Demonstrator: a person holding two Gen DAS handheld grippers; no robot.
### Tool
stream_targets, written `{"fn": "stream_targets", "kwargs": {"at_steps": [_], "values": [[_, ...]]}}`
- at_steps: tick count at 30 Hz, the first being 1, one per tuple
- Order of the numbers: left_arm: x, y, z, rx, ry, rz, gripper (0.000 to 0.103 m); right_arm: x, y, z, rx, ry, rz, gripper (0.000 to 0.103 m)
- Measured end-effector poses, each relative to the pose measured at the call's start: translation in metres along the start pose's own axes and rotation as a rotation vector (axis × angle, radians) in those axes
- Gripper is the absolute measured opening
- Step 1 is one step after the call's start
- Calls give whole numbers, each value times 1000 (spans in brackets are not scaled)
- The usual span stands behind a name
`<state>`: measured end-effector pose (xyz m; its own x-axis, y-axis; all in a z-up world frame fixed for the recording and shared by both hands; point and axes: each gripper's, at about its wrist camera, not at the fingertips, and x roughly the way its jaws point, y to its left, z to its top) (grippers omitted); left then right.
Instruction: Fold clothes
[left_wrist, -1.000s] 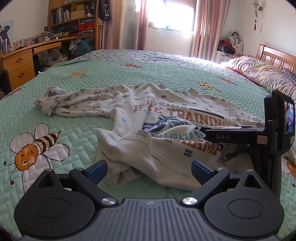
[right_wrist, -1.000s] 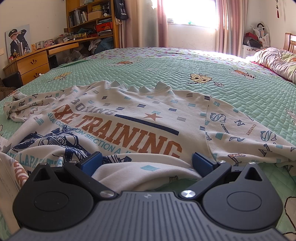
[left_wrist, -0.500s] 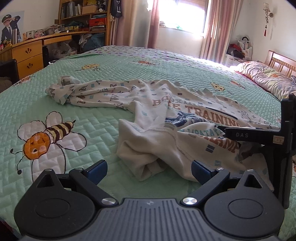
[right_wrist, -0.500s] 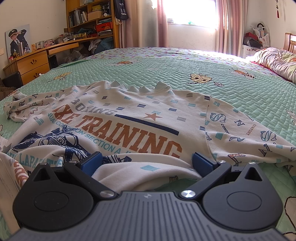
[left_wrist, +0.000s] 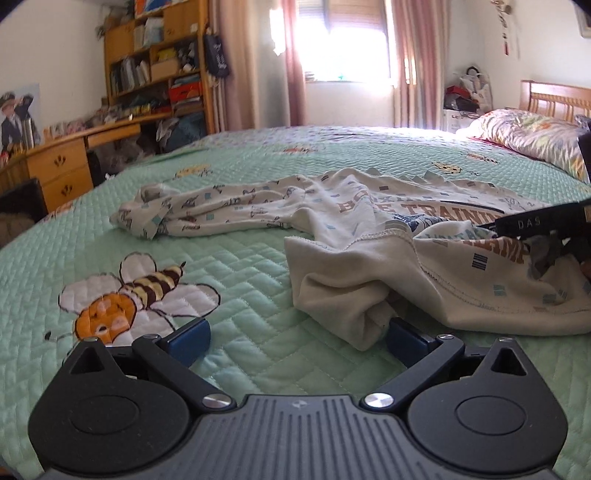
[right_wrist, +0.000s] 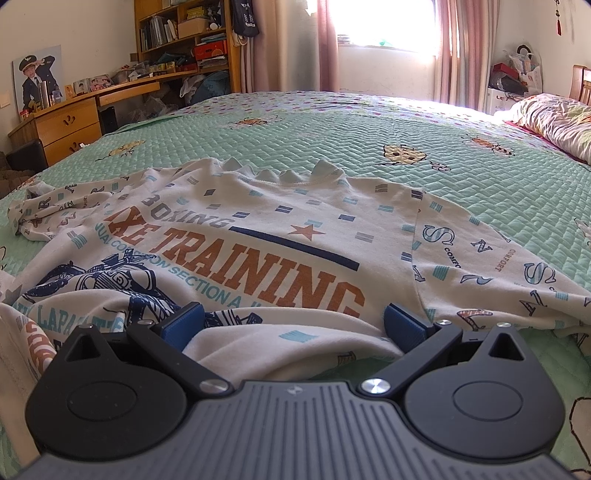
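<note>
Cream cotton-knit sweatshirt (right_wrist: 280, 236) lies spread and rumpled, print side up, on the mint-green quilted bedspread (left_wrist: 236, 280), its stitched hem bunched into a thick fold (left_wrist: 343, 295) nearest you. Orange block letters read "TRAINING", with grey "BOXING" above, a navy bar and an orange star; smaller teal lettering below reads "SECTION A". The right sleeve carries scattered letters and the word "COMFORT". The other long sleeve (left_wrist: 207, 214) trails crumpled away to the left.

Your left gripper (left_wrist: 295, 336) hovers low at the folded hem, its blue-padded fingers spread wide; the right pad (left_wrist: 406, 338) sits just beside the fold, the left pad (left_wrist: 190, 338) over bare quilt. Your right gripper (right_wrist: 291, 325) has its fingers equally wide apart, with a loose ridge of the hem lying between them, not pinched. In the left wrist view its black body bears the white letters "DAS" (left_wrist: 528, 222).

Stitched bee and flower motifs (left_wrist: 129, 295) dot the quilt. Beyond stand a wooden desk (right_wrist: 70, 118), shelves of books, pink curtains (left_wrist: 295, 62) and a floral pillow (left_wrist: 532, 136).
</note>
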<state>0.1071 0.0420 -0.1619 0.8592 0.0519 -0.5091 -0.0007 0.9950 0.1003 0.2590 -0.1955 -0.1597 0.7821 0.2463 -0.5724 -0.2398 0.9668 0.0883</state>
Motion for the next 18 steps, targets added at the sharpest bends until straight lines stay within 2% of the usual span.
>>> {"fn": "stream_targets", "kwargs": {"at_steps": [4,8,12,14,17,18], "values": [[1,-1,1,43,-15,-1,102,-7,-8,0,30,-8,39,103],[0,3,0,28,-16,-5,102,-20,-18,0,85,-29,76,103],[-1,4,-3,20,-20,-2,102,-73,-46,-16,282,-145,164,103],[-2,4,-3,17,-21,-2,102,-97,-60,-30,391,-173,226,103],[-5,6,-2,6,-23,-3,102,-121,-74,-52,556,-144,384,103],[-7,7,-1,3,-26,-2,102,-127,-73,-59,585,-122,399,103]]}}
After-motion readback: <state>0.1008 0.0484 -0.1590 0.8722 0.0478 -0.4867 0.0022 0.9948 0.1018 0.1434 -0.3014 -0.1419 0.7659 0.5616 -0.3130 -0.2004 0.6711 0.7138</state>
